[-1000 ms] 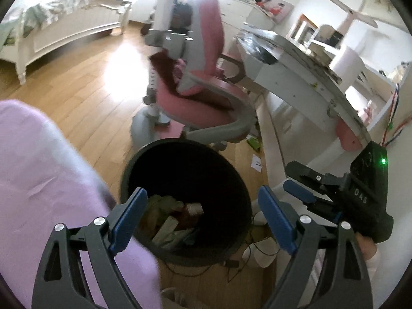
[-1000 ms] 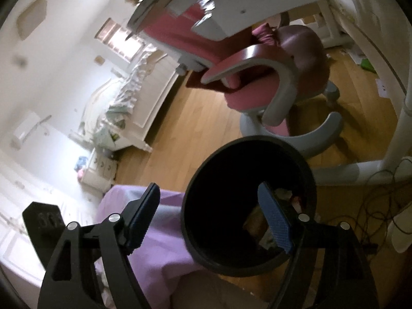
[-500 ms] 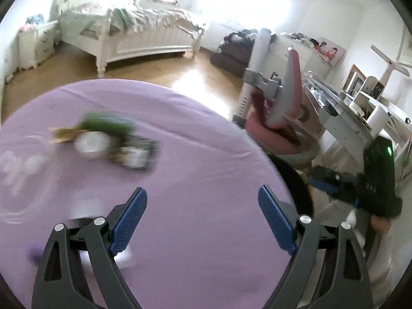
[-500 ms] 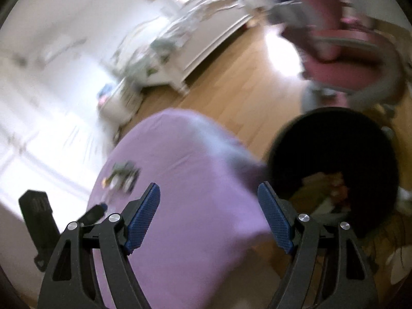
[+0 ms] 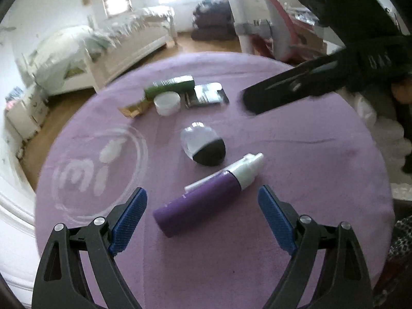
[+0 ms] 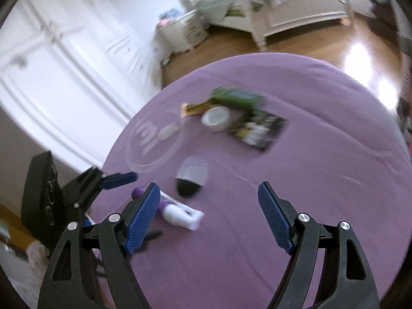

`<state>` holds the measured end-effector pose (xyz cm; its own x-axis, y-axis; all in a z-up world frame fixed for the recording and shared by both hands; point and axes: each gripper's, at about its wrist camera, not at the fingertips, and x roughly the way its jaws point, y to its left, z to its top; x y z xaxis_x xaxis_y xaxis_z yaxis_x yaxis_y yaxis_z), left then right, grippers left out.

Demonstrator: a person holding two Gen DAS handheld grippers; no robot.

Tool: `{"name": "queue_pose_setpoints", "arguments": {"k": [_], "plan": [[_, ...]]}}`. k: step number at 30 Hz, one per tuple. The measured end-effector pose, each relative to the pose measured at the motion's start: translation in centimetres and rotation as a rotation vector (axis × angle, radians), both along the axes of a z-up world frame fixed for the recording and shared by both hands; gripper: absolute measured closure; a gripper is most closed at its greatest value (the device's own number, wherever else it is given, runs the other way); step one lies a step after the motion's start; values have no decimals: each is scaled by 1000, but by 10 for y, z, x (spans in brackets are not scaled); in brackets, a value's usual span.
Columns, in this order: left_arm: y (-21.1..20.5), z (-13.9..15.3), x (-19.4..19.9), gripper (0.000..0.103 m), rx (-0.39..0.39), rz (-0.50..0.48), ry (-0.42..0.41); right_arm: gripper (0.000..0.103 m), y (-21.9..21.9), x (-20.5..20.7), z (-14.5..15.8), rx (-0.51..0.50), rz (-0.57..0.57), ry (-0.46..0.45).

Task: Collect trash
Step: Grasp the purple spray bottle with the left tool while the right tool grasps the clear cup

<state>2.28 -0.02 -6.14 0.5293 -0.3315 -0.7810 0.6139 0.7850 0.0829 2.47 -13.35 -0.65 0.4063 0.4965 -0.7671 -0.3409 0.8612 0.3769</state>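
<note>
Both grippers gape wide, empty: left gripper (image 5: 202, 211) frames the purple cylindrical plastic bottle (image 5: 199, 202); its round body may roll aside under closing fingers.

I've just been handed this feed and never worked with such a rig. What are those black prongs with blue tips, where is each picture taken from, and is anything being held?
The prongs are two hand-held grippers; a person carries one in each hand. Each picture comes from a camera on a gripper, looking along its fingers. The left gripper is open and empty, with its fingers either side of a purple bottle with a white cap. The right gripper is open and empty too.

Both look down on a round purple cloth surface. Also lying there: a clear and black oval object, a white round tub, a green box, a dark packet and a yellowish wrapper.
</note>
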Motion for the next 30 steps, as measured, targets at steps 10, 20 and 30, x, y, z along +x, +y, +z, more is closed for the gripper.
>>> {"name": "queue_pose_setpoints", "arguments": {"k": [10, 20, 30], "plan": [[11, -3, 4, 39, -74, 74, 83, 39, 71, 26, -28, -228, 73, -22], [1, -9, 10, 50, -52, 93, 87, 58, 53, 25, -35, -212, 18, -52], [-1, -6, 8, 78, -179, 130, 144, 59, -77, 4, -4, 142, -226, -39]]}}
